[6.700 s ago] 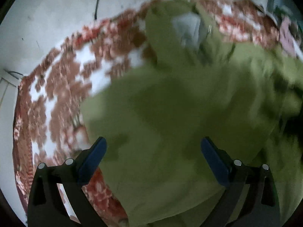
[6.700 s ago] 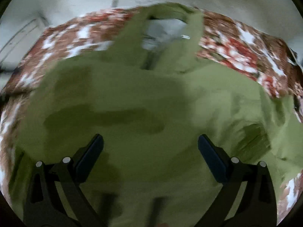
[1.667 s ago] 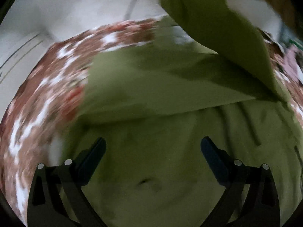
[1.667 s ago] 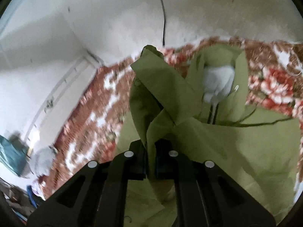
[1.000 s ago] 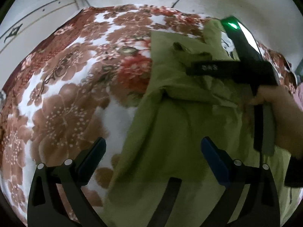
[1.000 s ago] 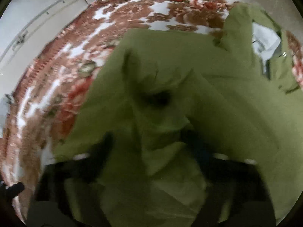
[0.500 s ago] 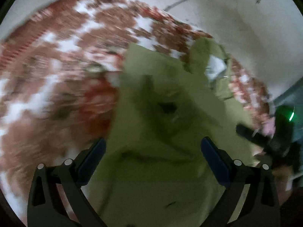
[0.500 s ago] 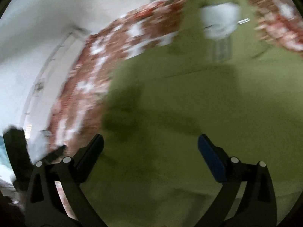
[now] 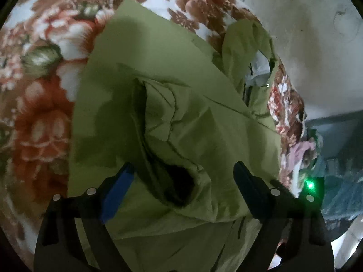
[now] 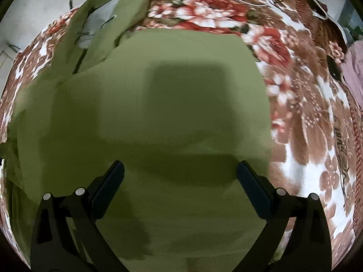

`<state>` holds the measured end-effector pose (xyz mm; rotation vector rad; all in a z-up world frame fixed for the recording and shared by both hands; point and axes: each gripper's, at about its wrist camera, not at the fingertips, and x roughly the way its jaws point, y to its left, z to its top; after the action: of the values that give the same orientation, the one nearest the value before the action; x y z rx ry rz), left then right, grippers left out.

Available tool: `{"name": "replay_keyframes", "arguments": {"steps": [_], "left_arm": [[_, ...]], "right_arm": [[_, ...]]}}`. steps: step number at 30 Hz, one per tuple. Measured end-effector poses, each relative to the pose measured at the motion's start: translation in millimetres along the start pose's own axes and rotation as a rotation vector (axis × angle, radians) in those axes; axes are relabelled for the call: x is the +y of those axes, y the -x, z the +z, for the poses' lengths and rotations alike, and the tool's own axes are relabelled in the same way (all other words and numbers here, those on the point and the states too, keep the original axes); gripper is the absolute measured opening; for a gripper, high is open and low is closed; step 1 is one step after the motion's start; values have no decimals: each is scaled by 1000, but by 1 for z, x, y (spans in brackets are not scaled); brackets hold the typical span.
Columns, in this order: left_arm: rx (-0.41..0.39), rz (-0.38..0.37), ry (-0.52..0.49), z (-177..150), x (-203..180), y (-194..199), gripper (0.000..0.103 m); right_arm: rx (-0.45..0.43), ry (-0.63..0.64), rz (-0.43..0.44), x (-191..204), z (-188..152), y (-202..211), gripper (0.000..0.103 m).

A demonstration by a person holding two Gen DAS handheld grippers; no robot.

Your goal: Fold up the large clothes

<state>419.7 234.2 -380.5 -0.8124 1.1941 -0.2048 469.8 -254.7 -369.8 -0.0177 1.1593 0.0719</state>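
Observation:
A large olive-green garment (image 9: 163, 104) lies spread on a floral blanket (image 9: 40, 104). Its hood with pale lining (image 9: 258, 65) points to the far side. A sleeve lies folded across the body, its dark cuff opening (image 9: 179, 185) right between my left fingers. My left gripper (image 9: 183, 174) hovers over that cuff with its jaws closing, the pads not touching cloth. In the right wrist view the garment (image 10: 140, 104) fills the middle, smooth and flat. My right gripper (image 10: 180, 170) stands open above it with nothing between its fingers.
The red, brown and white floral blanket (image 10: 306, 117) shows to the right of the garment. A white wall (image 9: 313, 45) stands behind. A heap of pink and teal clothes (image 9: 313, 158) lies at the right, with a green light (image 9: 309, 184) near it.
The right gripper let go of the sleeve it carried and swung right over the flat body. The left gripper moved over the folded sleeve's cuff and its jaws narrowed slightly.

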Motion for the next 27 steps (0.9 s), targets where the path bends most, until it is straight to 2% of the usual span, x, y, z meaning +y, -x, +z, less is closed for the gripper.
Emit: {"name": "replay_keyframes", "arguments": {"steps": [1,2,4,7,9,12,16,19,23,27], "left_arm": [[11,-4,15,2,4,-3,65],[18,12,24,4,9,-6,36],[30,51,12,4,13,-12,25],[24,69,-25,5,9,-10,10],[10,53,-57,11,3,-3,8],[-4,67,-141,25,-12,11,6],[-51,92,-163,43,-19,28,6],[-55,168,-204,49,-13,23,6],[-9,257,-243,44,4,-1,7],[-29,371,-332,32,3,-13,23]], "right_arm": [[-4,16,-15,1,-1,0,98],[-10,42,-50,3,-2,1,98],[-15,62,-104,3,0,-2,98],[-3,41,-95,-1,1,-4,98],[4,40,-87,-1,2,-6,98],[16,44,-97,2,10,-8,98],[-8,0,-81,2,17,-2,98],[5,-3,-82,5,15,-13,98],[6,24,-84,5,7,-30,98],[-12,51,-107,10,3,-30,98]]}}
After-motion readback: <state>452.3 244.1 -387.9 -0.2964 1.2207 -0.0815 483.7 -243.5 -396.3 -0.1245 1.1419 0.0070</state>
